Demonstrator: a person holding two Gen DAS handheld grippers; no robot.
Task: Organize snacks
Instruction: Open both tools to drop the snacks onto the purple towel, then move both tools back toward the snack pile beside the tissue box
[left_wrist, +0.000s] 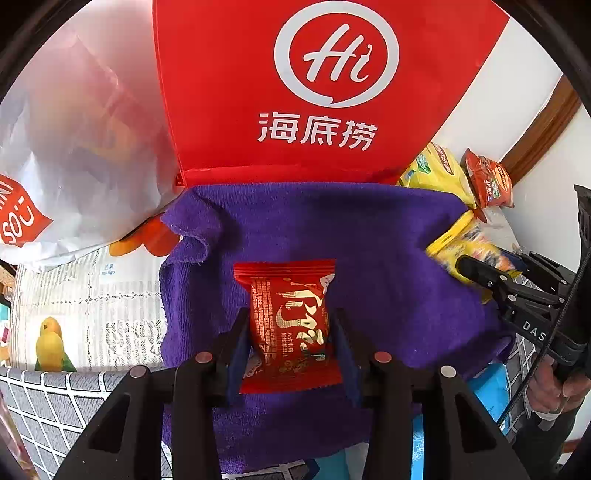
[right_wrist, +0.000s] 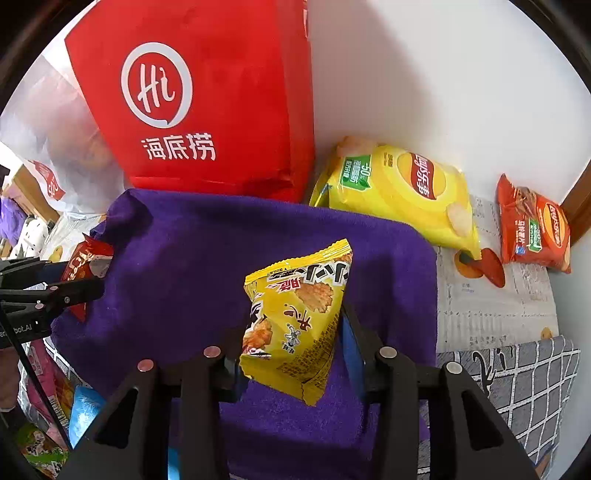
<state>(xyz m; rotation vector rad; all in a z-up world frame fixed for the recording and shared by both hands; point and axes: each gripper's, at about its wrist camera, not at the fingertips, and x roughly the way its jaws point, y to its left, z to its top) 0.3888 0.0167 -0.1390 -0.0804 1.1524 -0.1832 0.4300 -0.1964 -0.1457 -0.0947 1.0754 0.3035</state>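
Note:
A red snack packet (left_wrist: 291, 325) stands upright between the fingers of my left gripper (left_wrist: 290, 314), which is shut on it just above a purple cloth (left_wrist: 369, 240). The right wrist view shows the same gripper (right_wrist: 88, 273) at the left edge with that packet (right_wrist: 83, 258). A yellow snack packet (right_wrist: 295, 317) sits tilted between the jaws of my right gripper (right_wrist: 293, 321). The blue right pad (right_wrist: 351, 350) stands a sliver off the packet's edge, and the left finger is hidden behind it. In the left wrist view this packet (left_wrist: 461, 240) looks blurred at the right gripper (left_wrist: 469, 267).
A tall red bag (right_wrist: 207, 92) with a white logo stands behind the cloth. A yellow chips bag (right_wrist: 399, 192) and an orange chips bag (right_wrist: 532, 229) lie at the back right by the white wall. A white plastic bag (left_wrist: 74, 147) lies left. Other packets (right_wrist: 48, 424) lie at the lower left.

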